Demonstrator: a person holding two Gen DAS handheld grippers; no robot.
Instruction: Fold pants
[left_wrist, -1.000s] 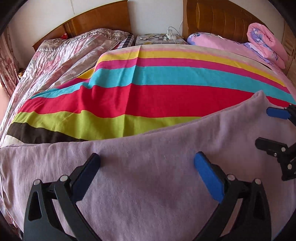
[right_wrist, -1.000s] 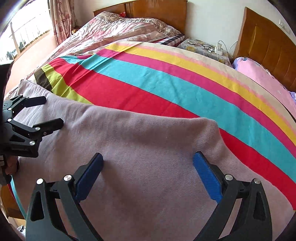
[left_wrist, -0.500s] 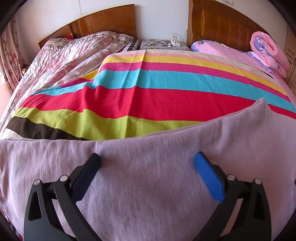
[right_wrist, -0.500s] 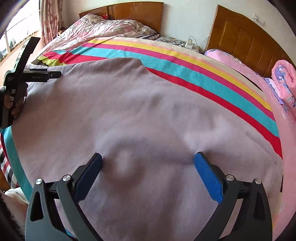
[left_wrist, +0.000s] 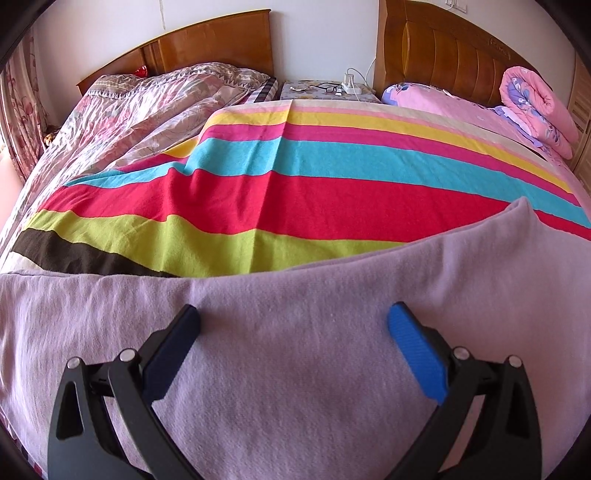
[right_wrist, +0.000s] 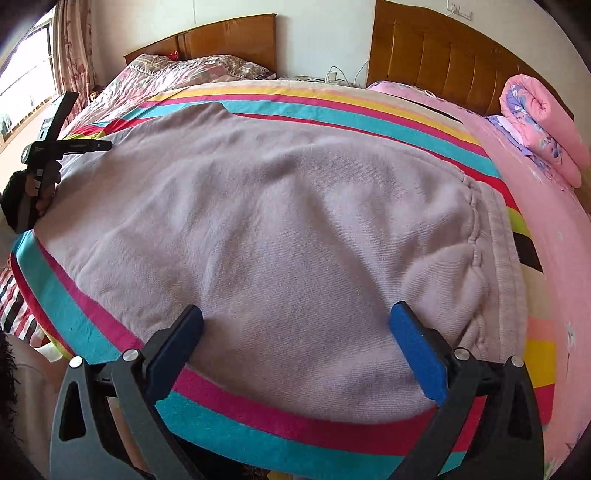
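Lying flat on the multicoloured striped blanket (right_wrist: 332, 99) are the mauve fleece pants (right_wrist: 295, 221), while the left gripper (left_wrist: 295, 328) and right gripper (right_wrist: 295, 328) are hovering above them, fingers spread wide, gripping nothing.

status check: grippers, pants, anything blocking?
Left gripper open, right gripper open, both empty. Mauve pants spread flat on striped blanket, waistband right. Nothing lying on the pants.
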